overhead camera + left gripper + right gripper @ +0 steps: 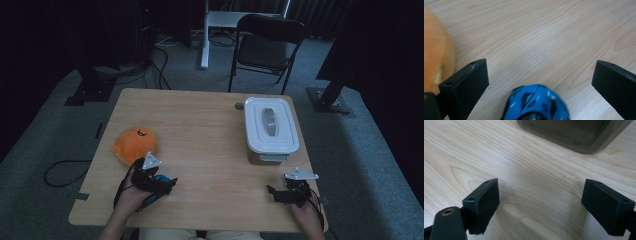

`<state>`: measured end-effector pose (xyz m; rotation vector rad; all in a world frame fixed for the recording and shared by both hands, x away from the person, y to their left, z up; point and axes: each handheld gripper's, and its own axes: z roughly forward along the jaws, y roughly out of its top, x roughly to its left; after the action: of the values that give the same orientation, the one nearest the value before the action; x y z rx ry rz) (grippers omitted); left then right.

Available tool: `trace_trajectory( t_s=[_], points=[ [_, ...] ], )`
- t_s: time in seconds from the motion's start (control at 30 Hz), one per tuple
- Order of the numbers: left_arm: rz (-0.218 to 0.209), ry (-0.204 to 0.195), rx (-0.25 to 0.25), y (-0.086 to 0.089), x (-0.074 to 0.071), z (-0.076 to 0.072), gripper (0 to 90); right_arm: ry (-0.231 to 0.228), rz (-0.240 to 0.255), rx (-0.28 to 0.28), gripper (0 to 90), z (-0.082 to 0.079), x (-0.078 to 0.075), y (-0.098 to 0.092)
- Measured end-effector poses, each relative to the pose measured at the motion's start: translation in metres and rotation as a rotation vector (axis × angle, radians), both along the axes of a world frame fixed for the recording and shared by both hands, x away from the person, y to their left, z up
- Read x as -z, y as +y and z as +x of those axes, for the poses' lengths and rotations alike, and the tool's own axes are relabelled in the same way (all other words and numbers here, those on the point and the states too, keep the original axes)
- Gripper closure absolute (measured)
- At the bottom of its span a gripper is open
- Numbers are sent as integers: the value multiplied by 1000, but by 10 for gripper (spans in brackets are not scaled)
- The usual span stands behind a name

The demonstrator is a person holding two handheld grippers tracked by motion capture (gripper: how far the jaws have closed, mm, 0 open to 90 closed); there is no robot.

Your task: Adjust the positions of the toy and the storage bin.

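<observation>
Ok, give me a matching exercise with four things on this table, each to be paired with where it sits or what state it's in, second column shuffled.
Things:
1. blue toy car
2. orange plush toy
3. lidded container
4. right gripper

Places or states:
a. on the table's right side, white lid on
b. between the open jaws of the left gripper
c. open over bare wood, near the table's front right corner
d. on the table's left side, just beyond the left gripper

Pairs: 1-b, 2-d, 3-a, 4-c
</observation>
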<state>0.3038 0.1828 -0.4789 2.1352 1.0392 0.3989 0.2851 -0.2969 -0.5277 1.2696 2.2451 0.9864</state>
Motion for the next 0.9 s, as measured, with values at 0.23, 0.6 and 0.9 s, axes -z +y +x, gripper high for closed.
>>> trace_trajectory(
  t_s=[0.23,0.6,0.9],
  points=[
    [-7,-3,42,-21,3,9,16,5,20,-9,144,-3,-1,-5],
    [-30,-9,81,-48,0,25,16,-72,-12,109,123,-12,-11,-23],
    [-24,13,125,-75,5,38,16,-94,10,182,135,-9,-18,-49]
  ],
)
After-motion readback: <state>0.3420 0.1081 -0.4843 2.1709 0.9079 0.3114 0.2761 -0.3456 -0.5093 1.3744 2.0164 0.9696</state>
